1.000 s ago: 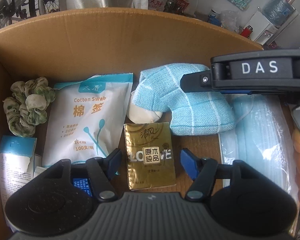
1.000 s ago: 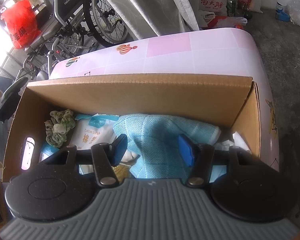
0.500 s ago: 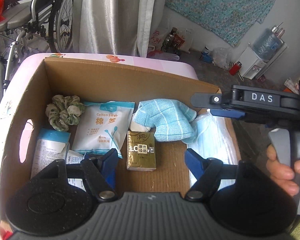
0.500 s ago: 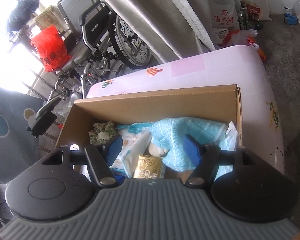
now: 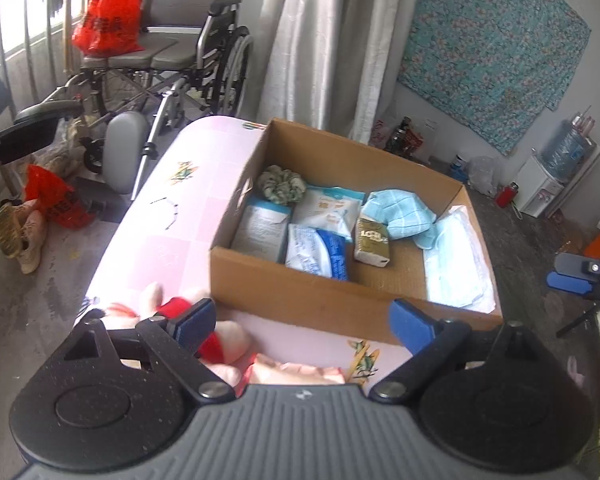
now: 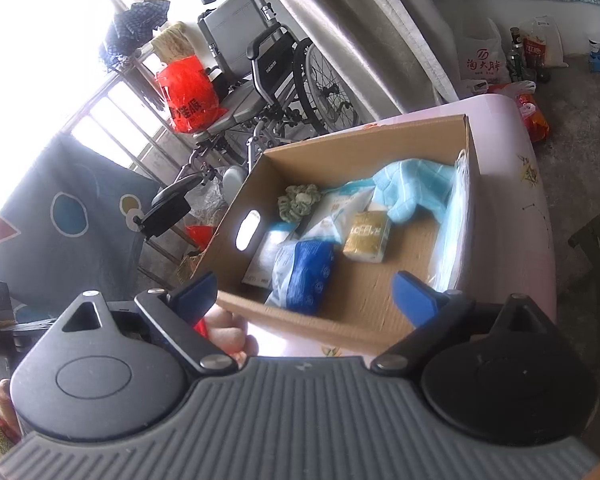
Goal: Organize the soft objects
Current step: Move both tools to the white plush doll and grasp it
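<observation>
One cardboard box (image 5: 296, 292), one scrunchie (image 5: 281, 186), one blue towel (image 5: 400, 212), one tissue pack (image 5: 372, 242), perhaps three pouches.

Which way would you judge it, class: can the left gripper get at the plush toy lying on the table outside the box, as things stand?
Probably yes. The left gripper is open and empty, and the plush toy lies in the open on the pink table, in front of the cardboard box, right by its left finger, with nothing over it.

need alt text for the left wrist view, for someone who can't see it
An open cardboard box on a pink table holds a green scrunchie, a gold tissue pack, a blue cloth, face masks and other packets. The left tool hangs open above the near edge, over a pink and red plush toy. A wheelchair stands behind.
</observation>
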### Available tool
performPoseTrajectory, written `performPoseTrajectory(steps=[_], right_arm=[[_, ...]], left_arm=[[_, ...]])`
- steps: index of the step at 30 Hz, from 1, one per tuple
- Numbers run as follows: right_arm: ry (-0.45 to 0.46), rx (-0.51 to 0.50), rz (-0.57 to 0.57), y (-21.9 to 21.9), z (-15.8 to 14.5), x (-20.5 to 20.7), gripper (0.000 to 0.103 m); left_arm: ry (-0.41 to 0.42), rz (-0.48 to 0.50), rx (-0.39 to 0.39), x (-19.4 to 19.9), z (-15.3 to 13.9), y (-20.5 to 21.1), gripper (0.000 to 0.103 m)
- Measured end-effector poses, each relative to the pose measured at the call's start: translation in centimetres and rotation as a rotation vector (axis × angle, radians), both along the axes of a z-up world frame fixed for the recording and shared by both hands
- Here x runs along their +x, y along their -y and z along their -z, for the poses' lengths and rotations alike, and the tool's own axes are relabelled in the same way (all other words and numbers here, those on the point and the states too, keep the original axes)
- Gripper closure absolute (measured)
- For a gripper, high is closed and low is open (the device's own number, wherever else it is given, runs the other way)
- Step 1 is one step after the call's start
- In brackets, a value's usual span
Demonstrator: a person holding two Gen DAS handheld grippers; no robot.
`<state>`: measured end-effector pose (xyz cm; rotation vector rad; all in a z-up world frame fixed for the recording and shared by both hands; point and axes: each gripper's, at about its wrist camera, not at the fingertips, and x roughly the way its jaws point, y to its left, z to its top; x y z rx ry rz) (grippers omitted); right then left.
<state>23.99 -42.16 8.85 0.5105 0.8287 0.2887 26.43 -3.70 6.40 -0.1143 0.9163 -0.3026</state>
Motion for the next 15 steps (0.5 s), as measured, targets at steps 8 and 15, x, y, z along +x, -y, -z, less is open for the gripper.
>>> performPoseTrajectory(steps=[8,15], right_arm=[[-0.074,0.073,-0.020,-6.7,3.5,-7.8,0.002],[-0.126,0.159,-0.069,-13.2,5.2,-10.0,0.001]], left_arm=[[-0.007,-0.190,0.012,-7.9,2.6,-6.6,0.009],[0.025,-0.282,0.037,-11.8,4.1,-10.1,0.008]])
